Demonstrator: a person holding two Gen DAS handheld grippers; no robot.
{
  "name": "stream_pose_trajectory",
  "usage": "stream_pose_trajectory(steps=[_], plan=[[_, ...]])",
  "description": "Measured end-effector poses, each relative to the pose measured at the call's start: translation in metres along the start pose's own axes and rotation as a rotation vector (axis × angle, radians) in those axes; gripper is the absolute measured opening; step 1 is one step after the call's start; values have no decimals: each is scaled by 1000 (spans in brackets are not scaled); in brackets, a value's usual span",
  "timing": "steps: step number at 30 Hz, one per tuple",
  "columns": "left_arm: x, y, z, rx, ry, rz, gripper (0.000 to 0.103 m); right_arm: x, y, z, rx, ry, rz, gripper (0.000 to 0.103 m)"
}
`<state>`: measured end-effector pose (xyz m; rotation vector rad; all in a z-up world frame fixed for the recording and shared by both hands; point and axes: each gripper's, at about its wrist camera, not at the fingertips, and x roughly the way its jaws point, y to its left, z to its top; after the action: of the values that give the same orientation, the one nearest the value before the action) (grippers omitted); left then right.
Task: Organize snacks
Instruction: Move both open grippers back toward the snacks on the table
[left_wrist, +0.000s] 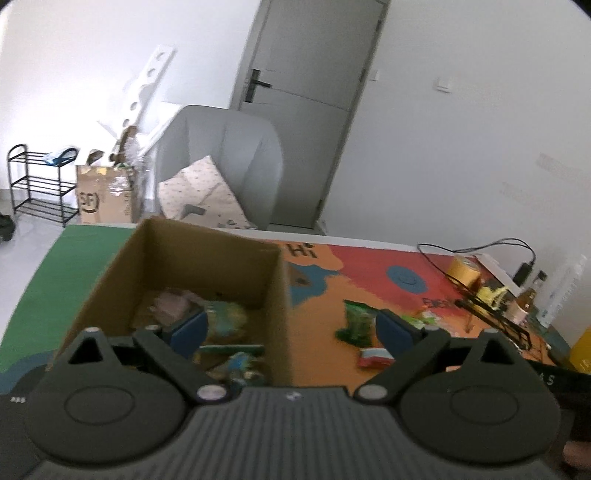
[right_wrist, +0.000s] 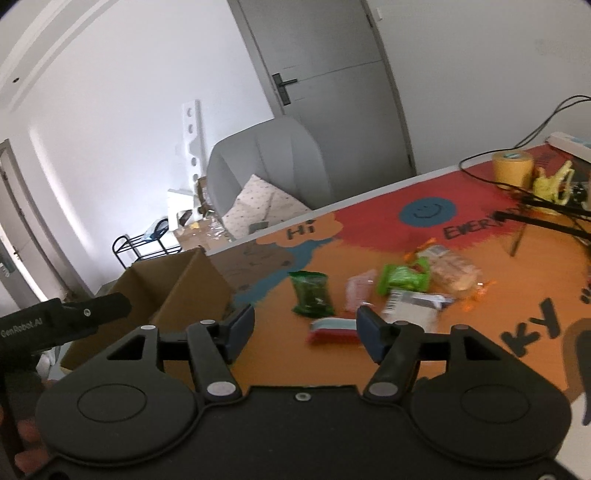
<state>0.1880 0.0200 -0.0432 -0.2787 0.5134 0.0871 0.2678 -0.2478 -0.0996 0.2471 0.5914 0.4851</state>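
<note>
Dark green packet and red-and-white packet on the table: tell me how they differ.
The dark green packet is single-coloured and lies farther from the right gripper; the red-and-white packet is striped, flatter-looking, and sits just beyond its open fingers. Both lie on the orange mat, outside the cardboard box.

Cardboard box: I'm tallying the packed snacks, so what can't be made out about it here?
- Left wrist view: the packets inside the cardboard box are blurred, and the left tongs cover the nearest ones, so no count.
- Right wrist view: the box wall hides its whole interior.
- Labels on the loose snacks are too blurred to read.
</note>
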Motion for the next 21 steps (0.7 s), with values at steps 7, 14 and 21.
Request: stream_pose_trajectory(steps=[7,14,21], plan=[[9,-22,-4,25,8,-34,97,-9,-28,-2,36,-16,-51,63],[18,-46,-8,56,21,-73,97,-14,-48,-5,58,-19,-87,63],[37,-65,-15,94,57,-128,97,-12,-58,-10,75,-9,-115,63]])
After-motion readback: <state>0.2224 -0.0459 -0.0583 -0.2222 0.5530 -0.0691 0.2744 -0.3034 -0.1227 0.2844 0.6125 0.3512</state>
